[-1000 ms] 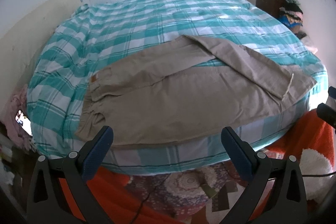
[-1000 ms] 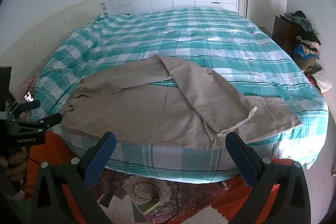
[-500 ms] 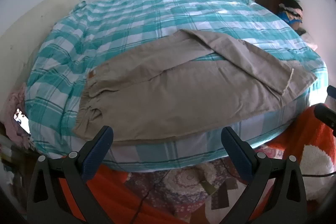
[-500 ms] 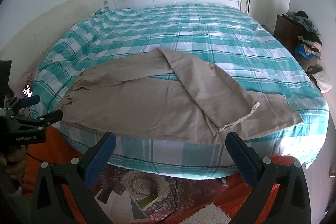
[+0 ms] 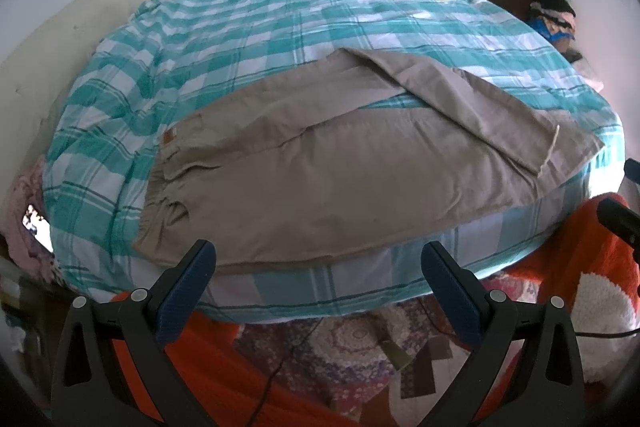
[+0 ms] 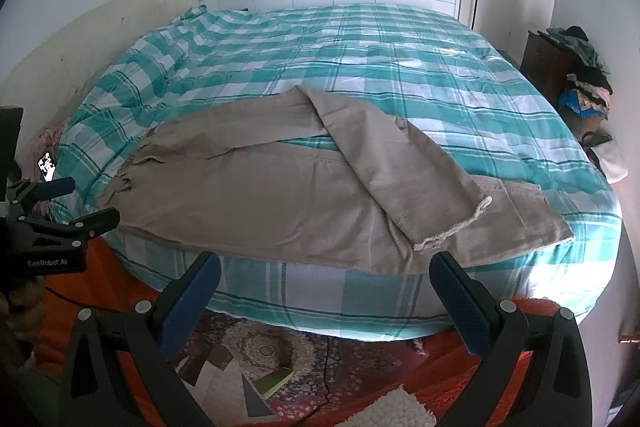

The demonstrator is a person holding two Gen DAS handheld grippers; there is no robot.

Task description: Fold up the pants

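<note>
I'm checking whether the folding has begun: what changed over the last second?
Only the viewpoints shifted: the bed sits lower in both wrist views, as if both hand-held grippers tilted up or rose a little. The left hand-held gripper and right hand-held gripper stay open and empty, short of the bed. The pants lie as before, one leg folded across the other.

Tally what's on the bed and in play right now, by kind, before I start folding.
Beige pants: 1, spread on the bedspread, one leg folded across the other
Checked teal bedspread: 1
Grippers: 2, left gripper and right gripper, both open and empty
Total: 4
</note>
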